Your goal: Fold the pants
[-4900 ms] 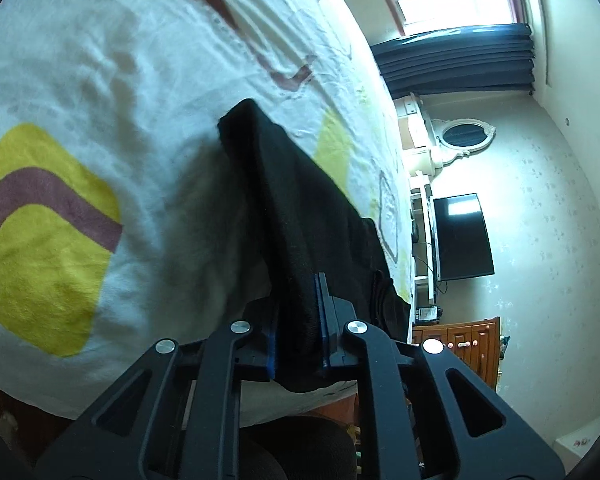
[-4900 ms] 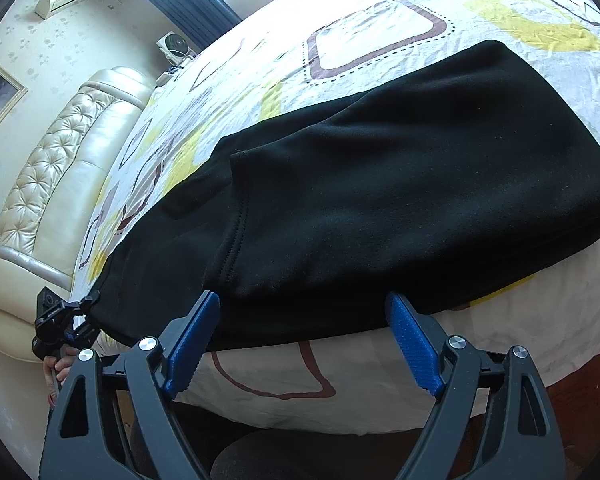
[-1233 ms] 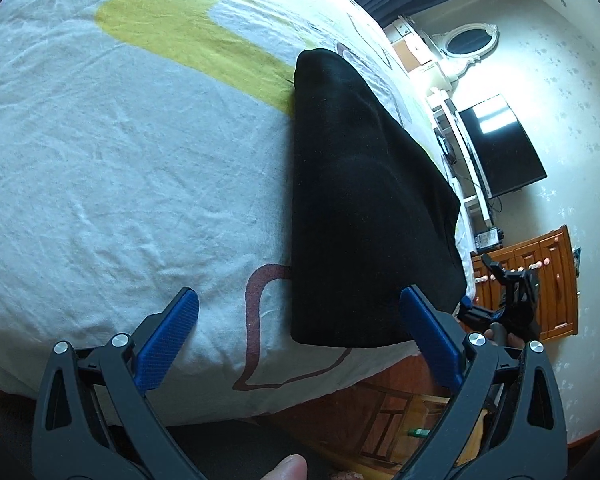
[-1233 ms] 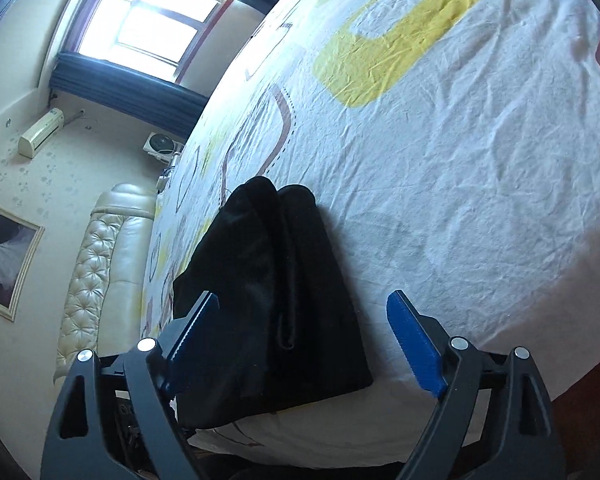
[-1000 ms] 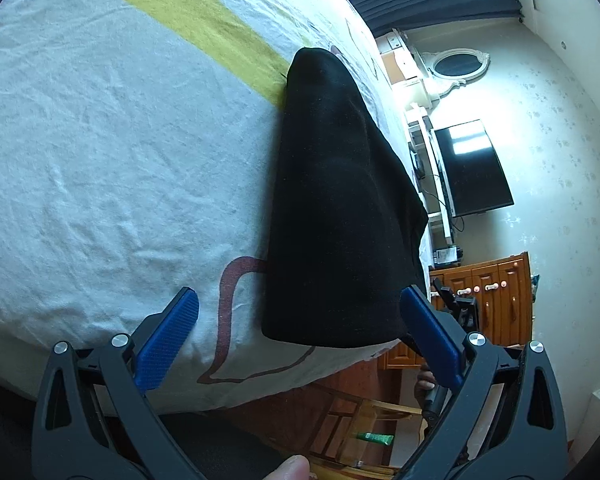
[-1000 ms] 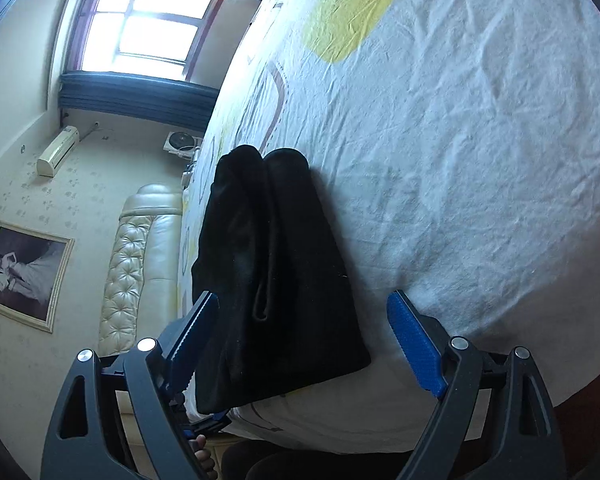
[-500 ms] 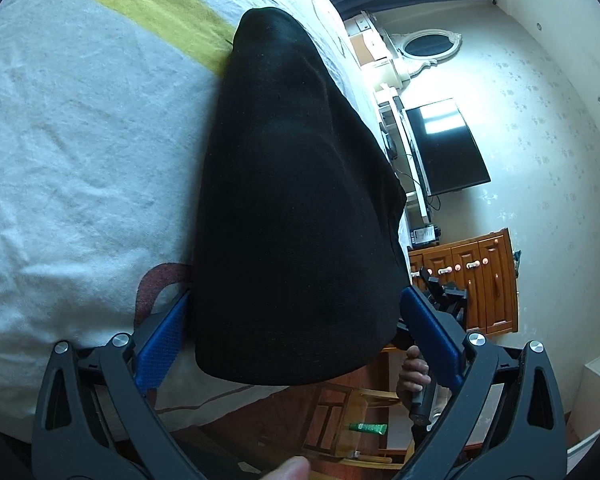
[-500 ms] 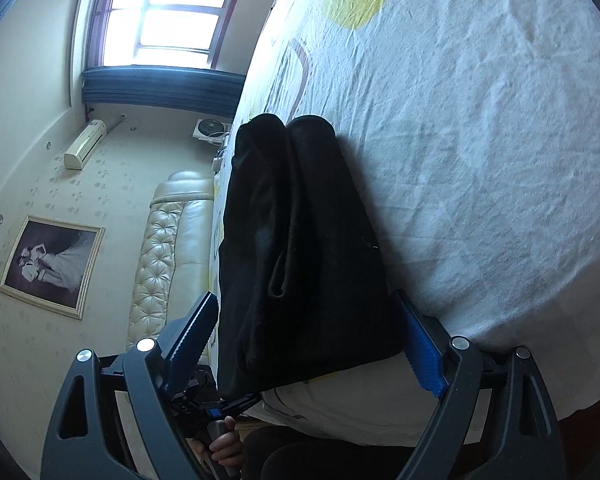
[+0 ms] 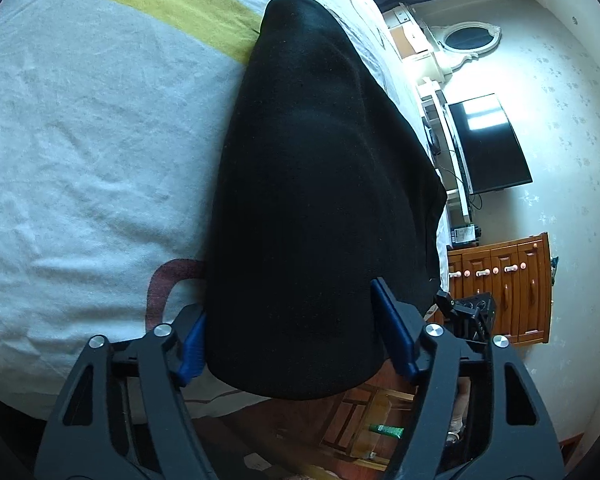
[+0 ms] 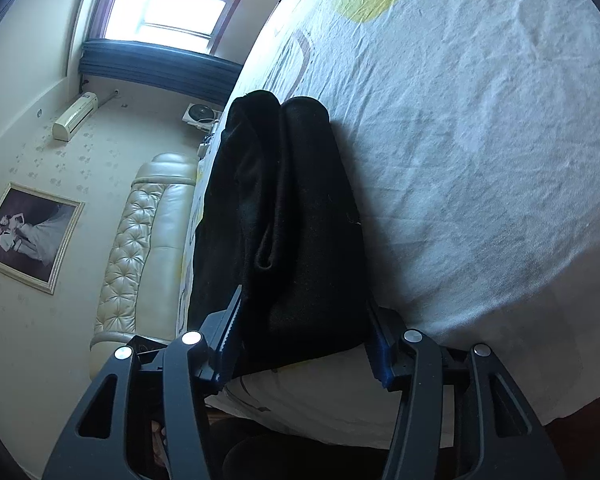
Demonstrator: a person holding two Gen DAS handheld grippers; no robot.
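Between both sets of blue-padded jaws sits the folded black fleece pants [image 9: 316, 184], lying at the near edge of the bed on a white bedsheet with yellow and maroon shapes [image 9: 80, 128]. The left gripper [image 9: 296, 340] is closing on one end of the bundle, pads right against the fabric on both sides as far as I can tell. Same deal at the other end: the right gripper [image 10: 304, 336] is closing around it, pads touching the cloth. From the right wrist view the pants look like two thick rolls side by side with a fold crease between them. A cream tufted leather headboard [image 10: 136, 248] is off to the side.
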